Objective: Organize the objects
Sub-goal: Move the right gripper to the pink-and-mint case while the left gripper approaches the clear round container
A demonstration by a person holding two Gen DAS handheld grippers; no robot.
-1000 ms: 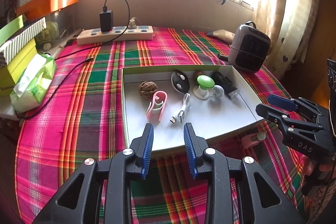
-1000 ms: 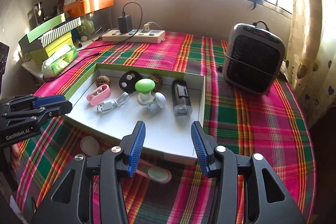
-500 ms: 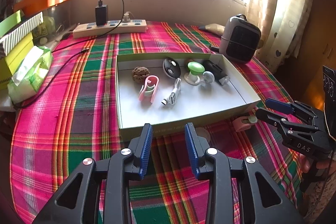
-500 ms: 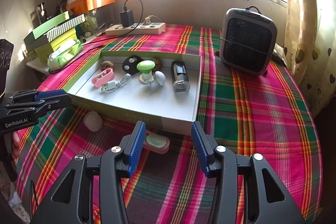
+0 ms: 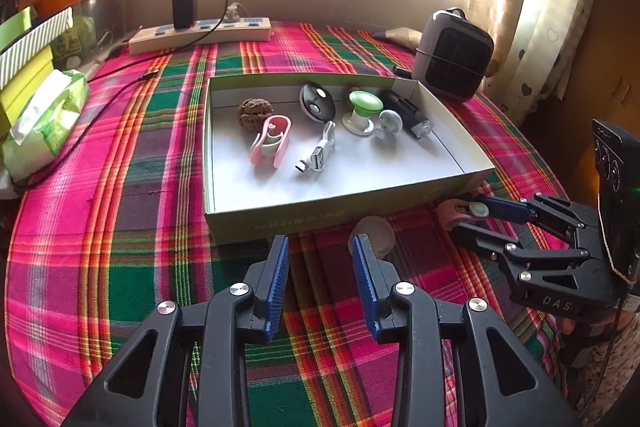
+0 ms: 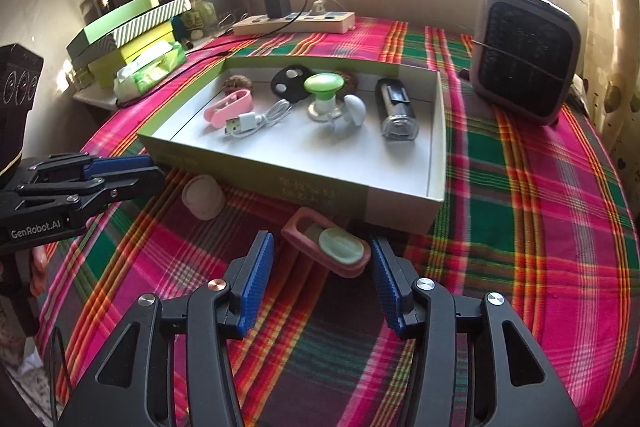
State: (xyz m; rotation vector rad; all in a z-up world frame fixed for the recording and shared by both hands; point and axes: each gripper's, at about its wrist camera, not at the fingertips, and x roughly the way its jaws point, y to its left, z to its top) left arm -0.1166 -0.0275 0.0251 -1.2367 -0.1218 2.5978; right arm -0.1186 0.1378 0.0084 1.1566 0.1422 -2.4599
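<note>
A shallow green-sided box (image 5: 336, 217) (image 6: 304, 187) on the plaid cloth holds a walnut (image 5: 253, 109), a pink clip (image 5: 271, 139), a white USB cable (image 5: 318, 155), a green knob (image 5: 363, 105), a black disc and a black torch (image 6: 396, 107). In front of the box lie a pink case with a green pad (image 6: 334, 245) and a pale round piece (image 5: 372, 233) (image 6: 202, 195). My left gripper (image 5: 320, 259) is open, just short of the round piece. My right gripper (image 6: 322, 259) is open, its fingertips either side of the pink case.
A small grey heater (image 5: 454, 57) (image 6: 524, 53) stands at the back right. A power strip with a black charger (image 5: 200, 33) lies at the back. A tissue pack (image 5: 42, 119) and stacked boxes (image 6: 128, 35) sit at the left edge.
Both grippers have drawn back from over the box toward the table's near side. The round piece and the pink case have come into view in front of the box.
</note>
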